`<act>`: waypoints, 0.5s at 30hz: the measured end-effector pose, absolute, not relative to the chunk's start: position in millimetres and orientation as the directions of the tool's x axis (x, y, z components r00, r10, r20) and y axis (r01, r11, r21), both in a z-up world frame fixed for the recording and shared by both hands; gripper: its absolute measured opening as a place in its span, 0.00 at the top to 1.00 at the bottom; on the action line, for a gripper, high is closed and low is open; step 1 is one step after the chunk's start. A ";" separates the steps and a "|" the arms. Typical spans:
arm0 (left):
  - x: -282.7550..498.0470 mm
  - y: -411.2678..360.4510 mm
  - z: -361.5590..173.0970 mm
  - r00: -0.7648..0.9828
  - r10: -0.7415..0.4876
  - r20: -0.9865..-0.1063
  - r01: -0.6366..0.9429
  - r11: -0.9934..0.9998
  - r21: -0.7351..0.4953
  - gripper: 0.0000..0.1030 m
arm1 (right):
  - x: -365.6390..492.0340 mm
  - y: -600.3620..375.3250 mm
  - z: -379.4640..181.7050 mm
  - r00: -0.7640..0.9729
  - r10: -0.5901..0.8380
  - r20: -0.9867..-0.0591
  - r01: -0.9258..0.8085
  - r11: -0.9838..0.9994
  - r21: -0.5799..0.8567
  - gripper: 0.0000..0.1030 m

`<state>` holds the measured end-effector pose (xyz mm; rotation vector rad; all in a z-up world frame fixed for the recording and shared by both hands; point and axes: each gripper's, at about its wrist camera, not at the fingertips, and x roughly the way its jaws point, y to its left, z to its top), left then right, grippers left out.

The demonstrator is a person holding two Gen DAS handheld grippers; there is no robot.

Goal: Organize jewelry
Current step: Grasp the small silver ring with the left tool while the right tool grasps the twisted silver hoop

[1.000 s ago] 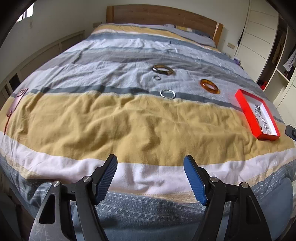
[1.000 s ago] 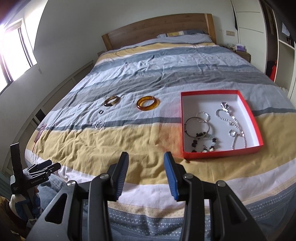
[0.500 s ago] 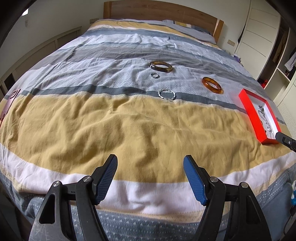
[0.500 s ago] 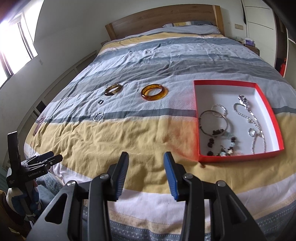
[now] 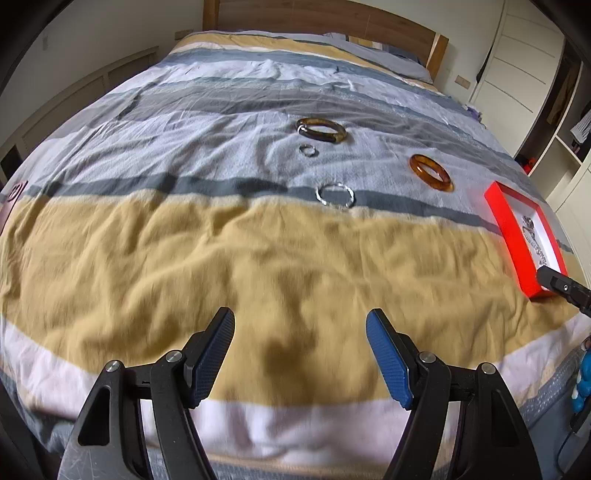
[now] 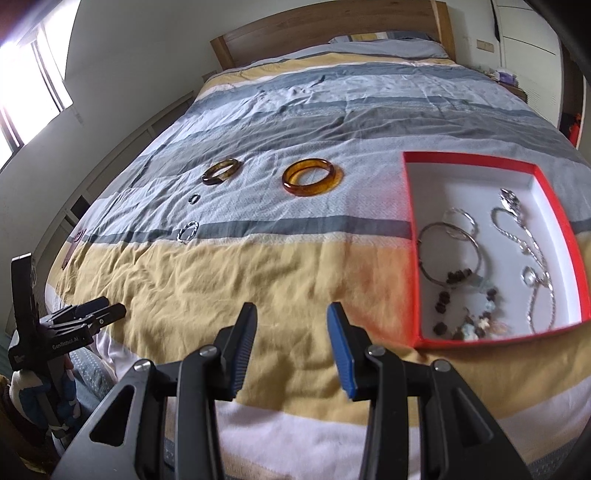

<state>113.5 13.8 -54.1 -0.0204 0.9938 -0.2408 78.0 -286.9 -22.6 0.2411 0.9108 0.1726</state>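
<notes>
On the striped bedspread (image 5: 258, 258) lie a dark brown bangle (image 5: 321, 129) (image 6: 221, 171), a small silver ring (image 5: 307, 150) (image 6: 193, 198), a silver bracelet (image 5: 334, 194) (image 6: 187, 230) and an amber bangle (image 5: 431, 172) (image 6: 312, 177). A red tray (image 6: 476, 162) (image 5: 509, 236) at the right holds chains, bangles and beads. My left gripper (image 5: 300, 325) hangs open and empty over the yellow stripe, well short of the silver bracelet. My right gripper (image 6: 291, 321) is open and empty, just left of the tray's near corner.
A wooden headboard (image 6: 332, 26) and pillows (image 6: 388, 46) close the bed's far end. White wardrobes (image 5: 517, 62) stand at the right, a low wall panel (image 5: 92, 88) at the left. The left gripper's body (image 6: 55, 332) shows at the bed's near left edge.
Both grippers have moved forward and down over the bed, so the jewelry and tray look larger and nearer. Neither pair of jaws has changed its opening.
</notes>
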 end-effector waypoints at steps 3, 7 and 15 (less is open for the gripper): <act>126.7 15.2 -53.7 0.520 -0.220 -0.825 0.189 0.972 -0.140 0.30 | 89.4 -278.9 -24.2 0.596 0.265 -0.758 -0.071 0.958 0.279 0.63; 155.6 19.2 -53.4 0.520 -0.229 -0.823 0.190 0.970 -0.150 0.31 | 106.4 -262.7 -30.0 0.580 0.292 -0.761 -0.114 0.954 0.279 0.63; 231.3 10.8 -49.0 0.532 -0.274 -0.801 0.236 0.957 -0.171 0.35 | 137.5 -234.2 -44.8 0.547 0.335 -0.767 -0.172 0.942 0.288 0.63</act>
